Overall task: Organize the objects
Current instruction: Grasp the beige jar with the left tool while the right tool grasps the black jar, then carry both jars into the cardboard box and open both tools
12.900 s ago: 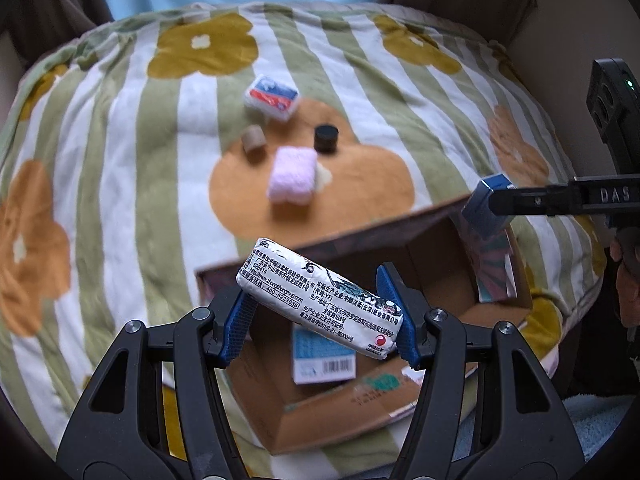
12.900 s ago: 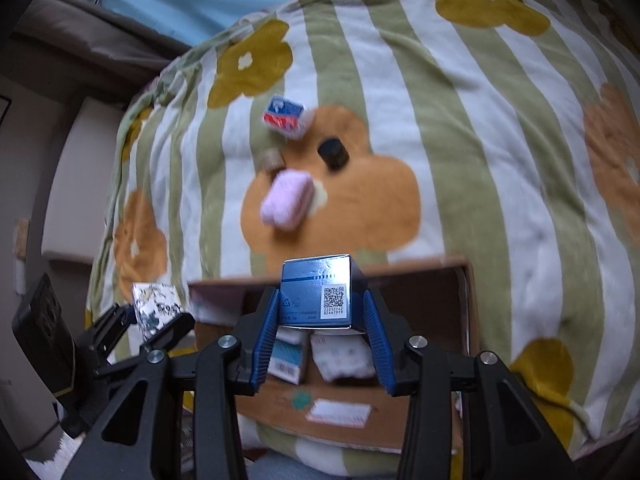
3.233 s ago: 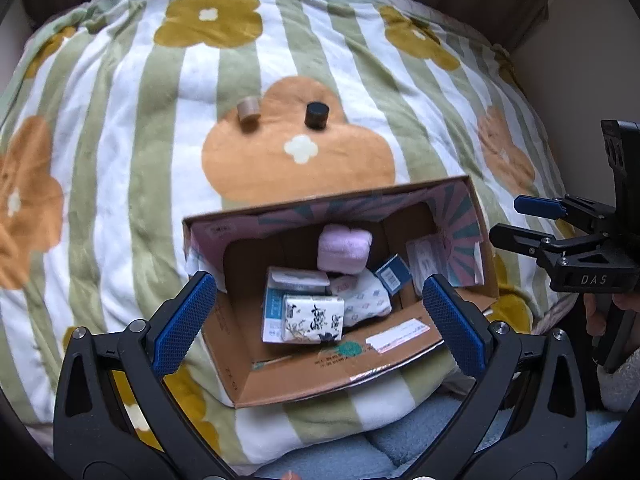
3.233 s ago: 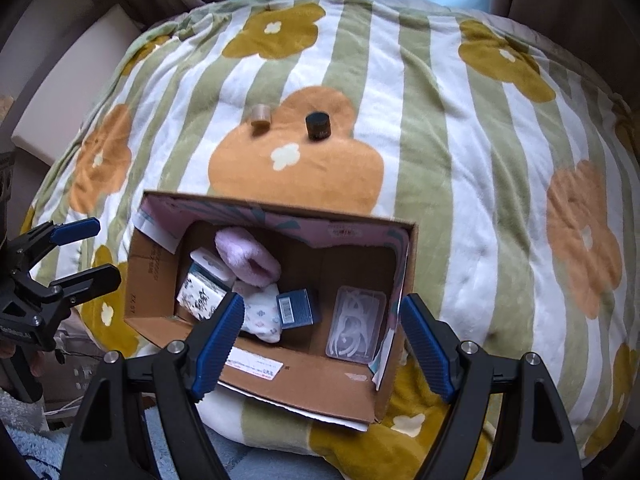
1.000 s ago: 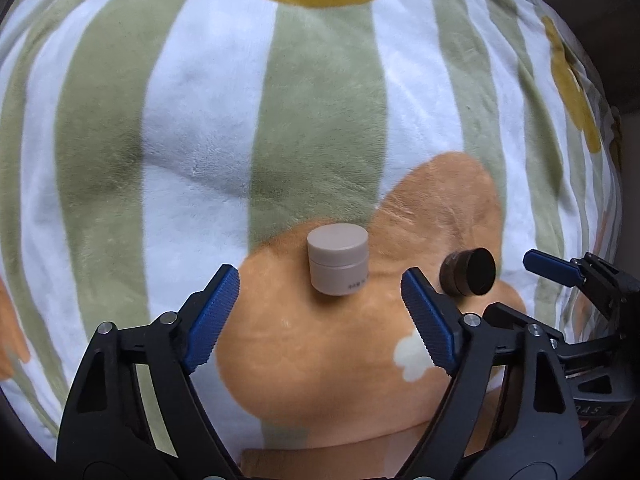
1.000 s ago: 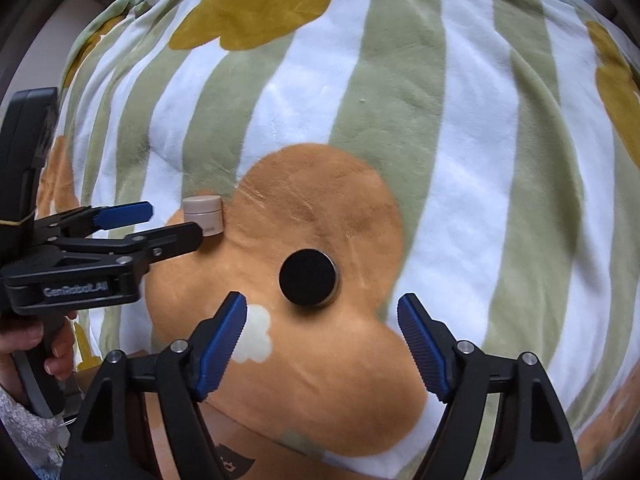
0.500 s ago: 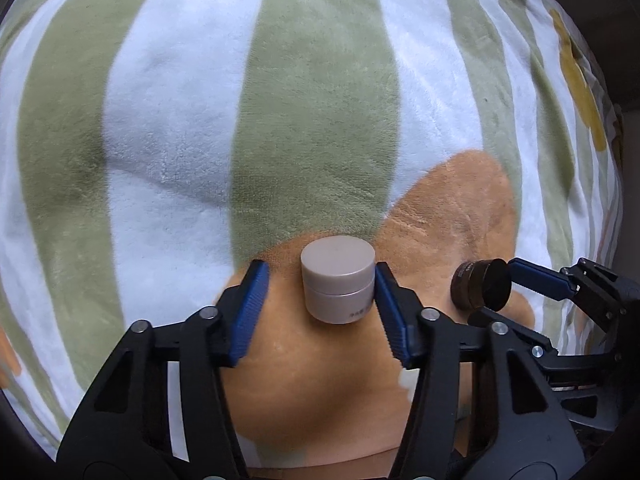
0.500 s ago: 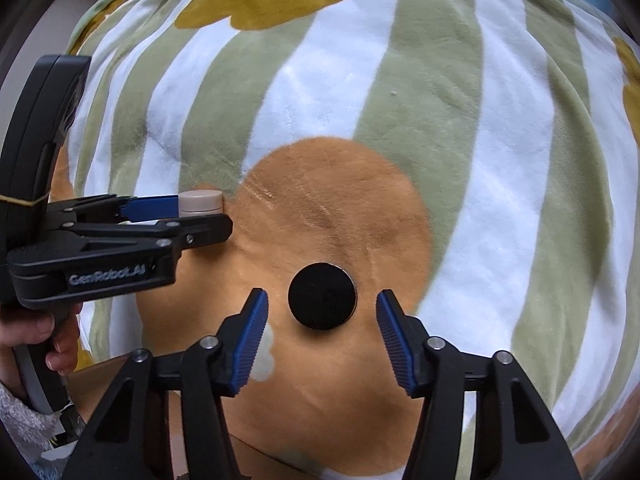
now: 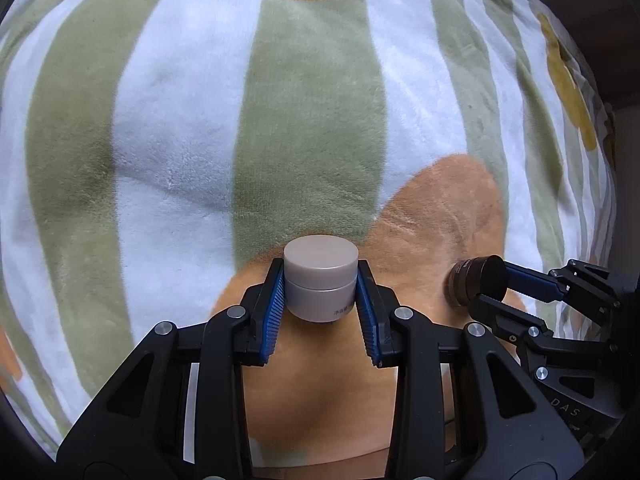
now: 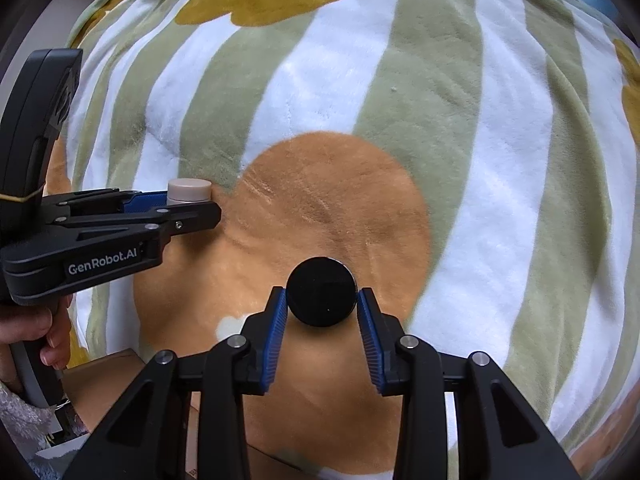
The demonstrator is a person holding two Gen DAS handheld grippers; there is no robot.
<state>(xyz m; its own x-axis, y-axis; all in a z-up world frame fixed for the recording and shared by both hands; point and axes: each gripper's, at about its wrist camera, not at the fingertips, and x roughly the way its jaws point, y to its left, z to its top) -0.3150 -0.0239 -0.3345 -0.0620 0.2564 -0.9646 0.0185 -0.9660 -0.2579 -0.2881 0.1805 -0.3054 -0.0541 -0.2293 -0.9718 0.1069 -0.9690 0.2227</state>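
A small beige round jar (image 9: 320,280) stands upright on the orange flower patch of the striped blanket (image 9: 180,128). My left gripper (image 9: 320,292) is shut on the jar, its blue pads pressed against both sides. The jar also shows in the right wrist view (image 10: 189,191) between the left gripper's fingers (image 10: 176,212). A small black round jar (image 10: 321,297) lies on the same orange patch. My right gripper (image 10: 322,310) is shut on it, pads touching both sides. In the left wrist view the black jar (image 9: 474,280) sits between the right gripper's fingers (image 9: 524,280).
The green, white and orange flowered blanket (image 10: 480,120) covers a soft, rounded surface in both views. A strip of the cardboard box's edge (image 10: 116,368) shows at the lower left in the right wrist view, beside the person's hand (image 10: 44,340).
Both grippers moved forward and closed. The left one went from open around the beige jar to shut on it; the right one from open around the black jar to shut on it.
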